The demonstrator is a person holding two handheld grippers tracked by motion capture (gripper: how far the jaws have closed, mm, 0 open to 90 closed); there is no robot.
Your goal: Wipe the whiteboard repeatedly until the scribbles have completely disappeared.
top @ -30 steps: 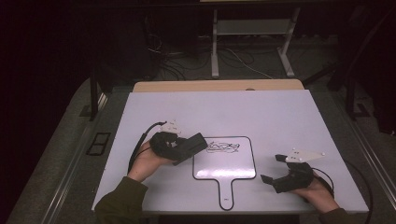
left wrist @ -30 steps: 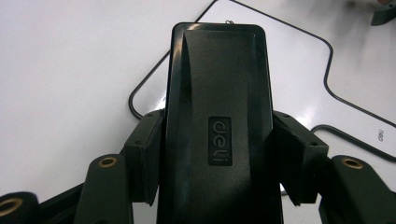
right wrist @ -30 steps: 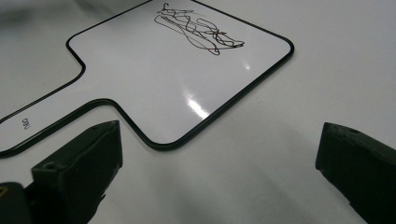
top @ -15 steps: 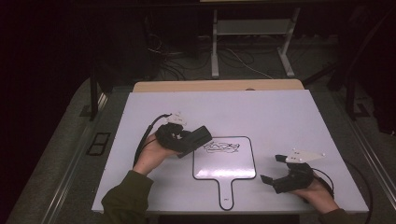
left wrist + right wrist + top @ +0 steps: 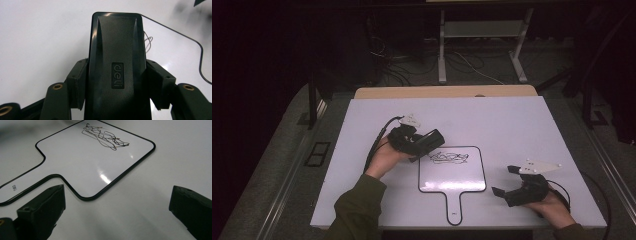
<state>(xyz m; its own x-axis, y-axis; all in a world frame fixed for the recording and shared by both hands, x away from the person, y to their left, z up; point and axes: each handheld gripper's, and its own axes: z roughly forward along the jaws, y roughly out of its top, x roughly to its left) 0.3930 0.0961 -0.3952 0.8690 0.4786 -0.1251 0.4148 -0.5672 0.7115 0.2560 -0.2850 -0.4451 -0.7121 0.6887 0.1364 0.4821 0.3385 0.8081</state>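
Note:
A small paddle-shaped whiteboard (image 5: 452, 175) with a black rim lies on the white table (image 5: 502, 120), handle toward me. A black scribble (image 5: 449, 158) marks its far edge. My left gripper (image 5: 421, 145) is shut on a black "deli" eraser (image 5: 432, 139), which hovers at the board's far-left corner, just left of the scribble. In the left gripper view the eraser (image 5: 116, 57) sits squeezed between both pads. My right gripper (image 5: 504, 180) rests open on the table right of the board. Its own view shows its jaws wide apart, with the board (image 5: 82, 167) and the scribble (image 5: 106, 137) ahead.
A wooden board (image 5: 442, 92) lies along the table's far edge. Beyond it stand a metal stand (image 5: 482, 50) and loose cables on the dark floor. A cable (image 5: 374, 145) trails from the left gripper across the table.
The left hand has carried the eraser to the right and a little away from me, up to the whiteboard's far-left corner. The right hand has kept still.

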